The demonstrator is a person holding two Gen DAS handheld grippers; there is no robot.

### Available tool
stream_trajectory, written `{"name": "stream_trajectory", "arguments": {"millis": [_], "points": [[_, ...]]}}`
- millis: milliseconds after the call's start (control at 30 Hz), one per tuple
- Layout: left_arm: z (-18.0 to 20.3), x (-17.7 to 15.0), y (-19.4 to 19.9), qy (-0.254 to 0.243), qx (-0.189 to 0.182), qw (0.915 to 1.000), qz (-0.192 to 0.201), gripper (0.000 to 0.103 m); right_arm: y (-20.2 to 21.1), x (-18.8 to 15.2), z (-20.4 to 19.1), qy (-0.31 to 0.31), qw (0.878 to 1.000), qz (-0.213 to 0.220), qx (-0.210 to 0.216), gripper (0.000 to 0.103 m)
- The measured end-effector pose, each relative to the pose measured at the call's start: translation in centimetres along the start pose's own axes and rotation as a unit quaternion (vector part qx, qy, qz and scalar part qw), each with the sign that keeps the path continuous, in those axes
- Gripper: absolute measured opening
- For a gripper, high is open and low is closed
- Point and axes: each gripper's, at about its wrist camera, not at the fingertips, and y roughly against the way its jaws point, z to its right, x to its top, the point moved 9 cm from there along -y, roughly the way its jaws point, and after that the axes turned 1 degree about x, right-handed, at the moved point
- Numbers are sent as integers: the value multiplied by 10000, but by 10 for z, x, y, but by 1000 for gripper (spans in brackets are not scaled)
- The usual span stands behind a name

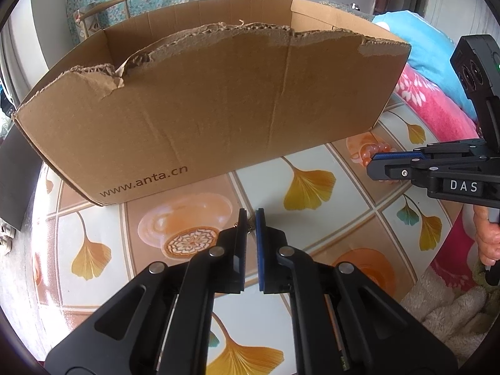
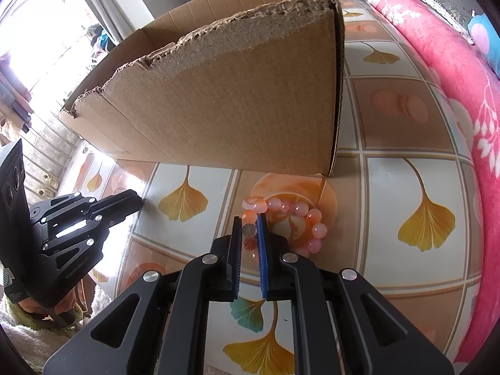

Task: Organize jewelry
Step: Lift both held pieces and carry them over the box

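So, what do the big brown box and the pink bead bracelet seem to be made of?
The big brown box looks like corrugated cardboard, matte: its torn top edge shows the fluted layers. The pink bead bracelet looks like polished stone or glass, perhaps plastic: the round beads are glossy and partly translucent. The right tool is shut on it.

Right claw (image 2: 249, 220) around bead bracelet (image 2: 289, 223)

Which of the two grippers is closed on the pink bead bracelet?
The right gripper: the bead bracelet passes between its fingers near the corner of the cardboard box. The left gripper pinches only a small gold-coloured piece.
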Motion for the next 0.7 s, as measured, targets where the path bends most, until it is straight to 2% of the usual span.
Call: {"name": "stream_trajectory", "arguments": {"millis": [200,267,500,700], "points": [[3,1,-3,-69,91,9999,63,4,0,1,0,17,10000,4,-16,10],[2,2,-4,-58,119,9999,96,0,0,1,-1,29,10000,10,-30,10],[-9,1,2,322,-126,9993,115,0,0,1,-2,13,10000,30,-60,10],[-25,6,33,693,-333,9963,388,0,9,1,-2,-61,9999,125,11,10]]}}
